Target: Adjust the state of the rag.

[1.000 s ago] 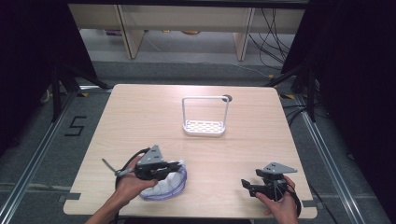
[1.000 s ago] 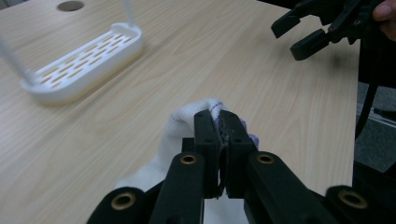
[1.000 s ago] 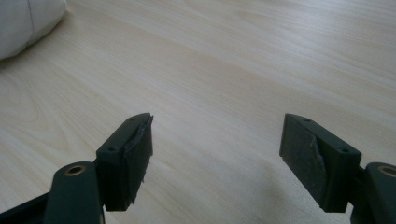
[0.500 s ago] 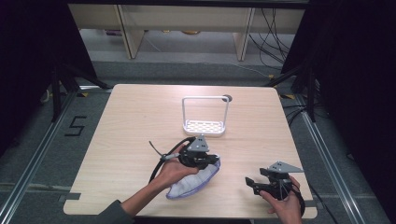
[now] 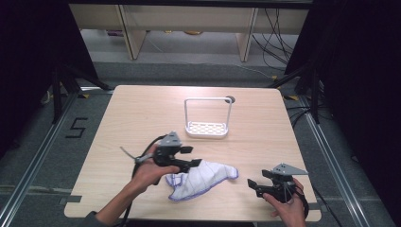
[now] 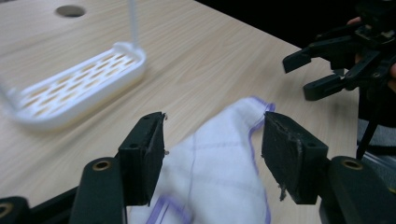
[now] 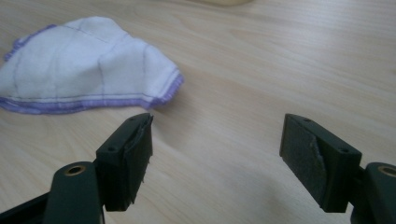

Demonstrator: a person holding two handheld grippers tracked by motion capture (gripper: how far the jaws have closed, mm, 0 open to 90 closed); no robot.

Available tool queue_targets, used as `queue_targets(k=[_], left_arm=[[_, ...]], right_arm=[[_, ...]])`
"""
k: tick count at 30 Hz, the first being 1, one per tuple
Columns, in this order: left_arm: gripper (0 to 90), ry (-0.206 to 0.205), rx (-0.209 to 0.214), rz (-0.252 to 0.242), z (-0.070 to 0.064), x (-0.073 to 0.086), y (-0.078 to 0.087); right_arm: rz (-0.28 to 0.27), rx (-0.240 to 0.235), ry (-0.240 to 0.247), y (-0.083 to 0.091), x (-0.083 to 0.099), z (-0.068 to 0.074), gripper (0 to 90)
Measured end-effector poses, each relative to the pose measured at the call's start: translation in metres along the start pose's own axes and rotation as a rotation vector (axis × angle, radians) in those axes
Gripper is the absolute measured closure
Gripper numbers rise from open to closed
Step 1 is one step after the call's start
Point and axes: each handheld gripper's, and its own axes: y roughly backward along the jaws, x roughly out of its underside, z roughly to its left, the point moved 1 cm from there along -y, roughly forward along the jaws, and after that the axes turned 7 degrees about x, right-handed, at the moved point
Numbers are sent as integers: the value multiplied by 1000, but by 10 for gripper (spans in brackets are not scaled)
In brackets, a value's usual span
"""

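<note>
White cloth [image 5: 198, 179] lies flat on table [image 5: 132, 118], in front of white rack [image 5: 207, 128] — left gripper [image 6: 212, 140] jaws wide apart over cloth's edge, gripping nothing; right gripper [image 7: 215, 154] gaping, empty — just beyond cloth's far corner.

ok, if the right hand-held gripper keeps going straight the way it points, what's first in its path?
Probably the white cloth: the right hand-held gripper, jaws open, points mostly over bare table, cloth corner just left of line.
</note>
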Motion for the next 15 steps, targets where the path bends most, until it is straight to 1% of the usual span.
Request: queue_targets(k=[1, 2, 3, 4, 5, 6, 7, 8, 9, 10, 11, 12, 13, 14, 15], left_arm=[[386, 23, -19, -1, 7, 16, 16], [387, 23, -19, -1, 7, 16, 16], [388, 56, -42, 10, 12, 33, 27], [386, 56, -42, 10, 12, 33, 27], [386, 79, -51, 4, 14, 42, 31], [375, 95, -54, 7, 15, 47, 33], [371, 123, -54, 12, 19, 57, 37], [371, 133, -72, 9, 20, 61, 39], [372, 139, -80, 16, 22, 64, 40], [372, 139, -80, 16, 22, 64, 40], [373, 153, -89, 25, 24, 70, 40], [373, 158, -83, 32, 24, 73, 40], [373, 156, -93, 38, 25, 75, 40], [371, 154, -83, 48, 26, 77, 41], [369, 159, -90, 44, 26, 77, 42]], right_arm=[[-29, -28, 1, -1, -3, 6, 262], [-29, -28, 1, -1, -3, 6, 262], [-28, -46, 1, 1, -7, 15, 262], [-28, -46, 1, 1, -7, 15, 262], [-40, -49, 38, 0, -10, 17, 262], [-65, -91, 41, -2, -17, 28, 263], [-46, -115, 33, -1, -20, 35, 269], [-56, -138, 60, -3, -24, 40, 278], [-49, -167, 47, -4, -27, 49, 280], [-67, -193, 62, -7, -30, 55, 280], [-56, -223, 81, -9, -33, 61, 284], [-43, -257, 76, -12, -35, 70, 290], [-49, -270, 96, -15, -38, 76, 293], [-56, -281, 131, -20, -41, 82, 295], [-15, -296, 114, -21, -43, 92, 299]])
